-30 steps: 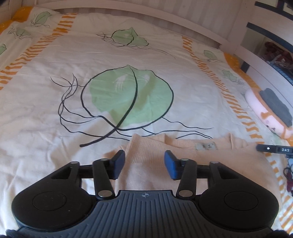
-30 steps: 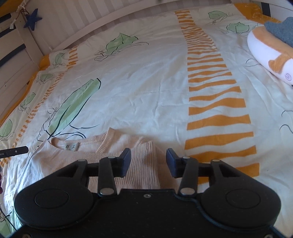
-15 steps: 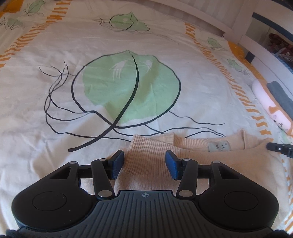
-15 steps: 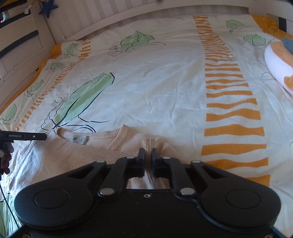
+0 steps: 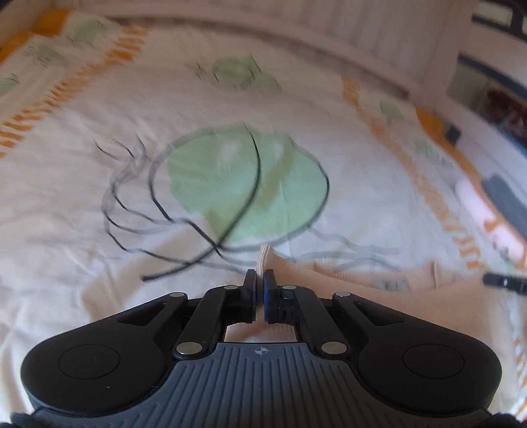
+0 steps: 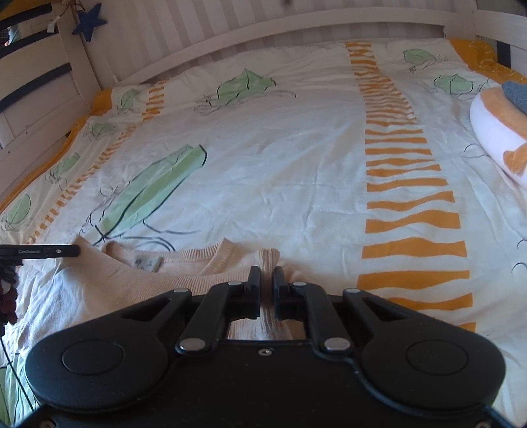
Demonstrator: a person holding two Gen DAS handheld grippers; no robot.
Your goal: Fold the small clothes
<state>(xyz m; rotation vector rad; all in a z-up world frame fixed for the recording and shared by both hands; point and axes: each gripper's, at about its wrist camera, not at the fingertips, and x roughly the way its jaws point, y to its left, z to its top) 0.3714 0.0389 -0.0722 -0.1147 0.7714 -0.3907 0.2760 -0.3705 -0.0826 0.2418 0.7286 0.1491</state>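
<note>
A peach knitted sweater (image 5: pixel 362 296) lies flat on the bed near me, its neck label (image 5: pixel 390 283) facing up. In the blurred left wrist view my left gripper (image 5: pixel 259 280) is closing its jaws on the sweater's ribbed edge (image 5: pixel 265 255), which sticks up between the pads. The right wrist view shows the same sweater (image 6: pixel 148 283) and label (image 6: pixel 148 263). There my right gripper (image 6: pixel 266 276) is shut on a pinched ribbed fold (image 6: pixel 270 256) at the sweater's right side.
A white duvet (image 6: pixel 280 164) with green leaves and orange stripes covers the bed. A white and orange plush cushion (image 6: pixel 494 131) lies at the right. A white slatted rail (image 6: pixel 263 26) runs along the far side, and a blue star (image 6: pixel 89 21) hangs at the back left.
The right gripper closed on the sweater's ribbed fold and stays shut. The left gripper, open half a second ago, has now closed on the ribbed edge, and its view has tilted and blurred.
</note>
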